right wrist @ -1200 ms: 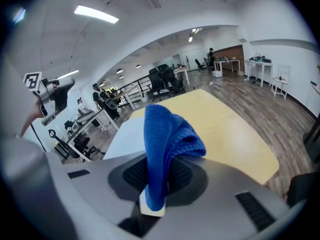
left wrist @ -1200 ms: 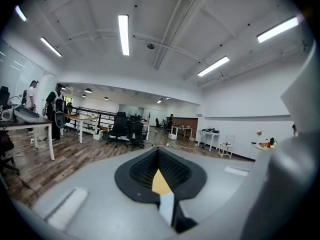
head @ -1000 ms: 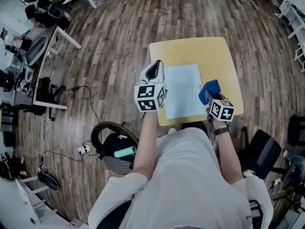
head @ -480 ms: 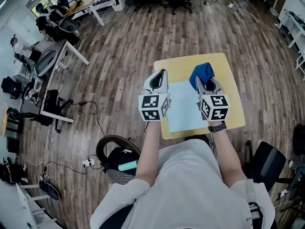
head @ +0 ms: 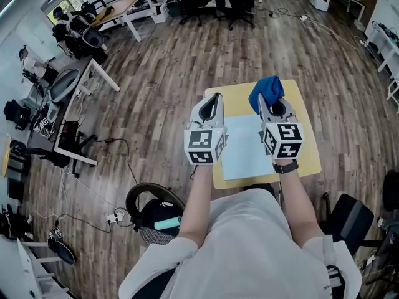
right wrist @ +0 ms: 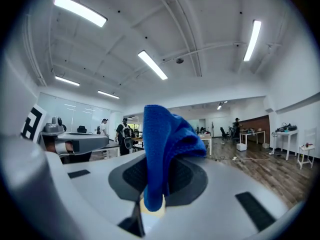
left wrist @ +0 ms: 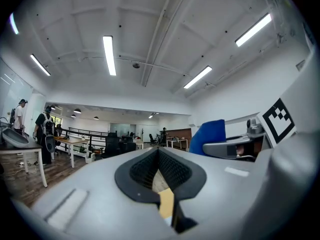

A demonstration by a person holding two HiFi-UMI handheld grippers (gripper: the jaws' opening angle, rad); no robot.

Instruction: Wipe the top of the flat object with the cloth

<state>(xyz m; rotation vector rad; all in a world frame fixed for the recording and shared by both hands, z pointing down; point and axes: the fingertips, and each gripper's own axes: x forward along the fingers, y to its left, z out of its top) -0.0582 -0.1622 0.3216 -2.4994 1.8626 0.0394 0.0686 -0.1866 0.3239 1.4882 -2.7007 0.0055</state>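
A pale, flat sheet-like object [head: 242,147] lies on the small yellow table [head: 304,156]. Both grippers are held up above the table's near half, pointing forward and away from it. My right gripper [head: 269,103] is shut on a crumpled blue cloth [head: 265,90], which sticks up from between the jaws [right wrist: 166,143]. My left gripper [head: 211,107] is level with it on the left, shut with nothing between its jaws [left wrist: 159,153]. From the left gripper view the cloth [left wrist: 207,136] shows at the right. Neither gripper view shows the flat object.
A black chair [head: 345,220] stands at the lower right. A round basket [head: 149,212] with a teal bottle sits on the wooden floor by the person's left side. Desks [head: 78,95] and office chairs fill the left and far sides, with cables on the floor.
Both grippers have risen off the table and tipped up to point forward. The right one has carried the blue cloth from the table's right side to above its far edge.
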